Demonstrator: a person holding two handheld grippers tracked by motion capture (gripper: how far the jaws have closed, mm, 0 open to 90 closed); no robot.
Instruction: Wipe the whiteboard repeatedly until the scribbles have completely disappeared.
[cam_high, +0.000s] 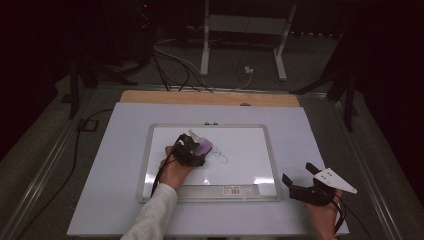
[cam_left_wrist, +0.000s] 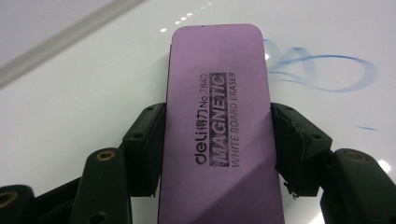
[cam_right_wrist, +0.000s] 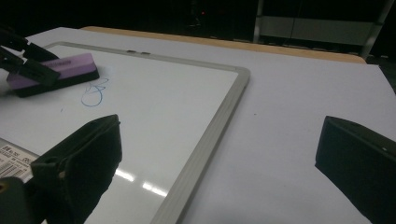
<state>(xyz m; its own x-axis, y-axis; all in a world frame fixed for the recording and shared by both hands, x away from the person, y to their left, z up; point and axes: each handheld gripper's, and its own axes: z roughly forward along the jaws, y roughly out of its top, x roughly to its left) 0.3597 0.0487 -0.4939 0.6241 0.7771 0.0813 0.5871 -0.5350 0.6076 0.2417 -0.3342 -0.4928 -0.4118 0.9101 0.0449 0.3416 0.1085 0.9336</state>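
Nearest, at the table's right edge: right gripper (cam_high: 299, 181), black jaws spread wide with nothing between, hovering beside the silver-framed glossy whiteboard (cam_high: 272, 165). Farther in, over the board's middle: left gripper (cam_high: 192, 146) clamped on both long sides of a flat purple rectangular whiteboard eraser (cam_left_wrist: 217, 126), smooth top with rounded corners and black print, dark felt base lying on the board. Just beyond the eraser: looping blue marker scribble (cam_left_wrist: 317, 70), partly smeared. Underneath all: matte white tabletop (cam_high: 110, 175), wooden strip along the far edge.
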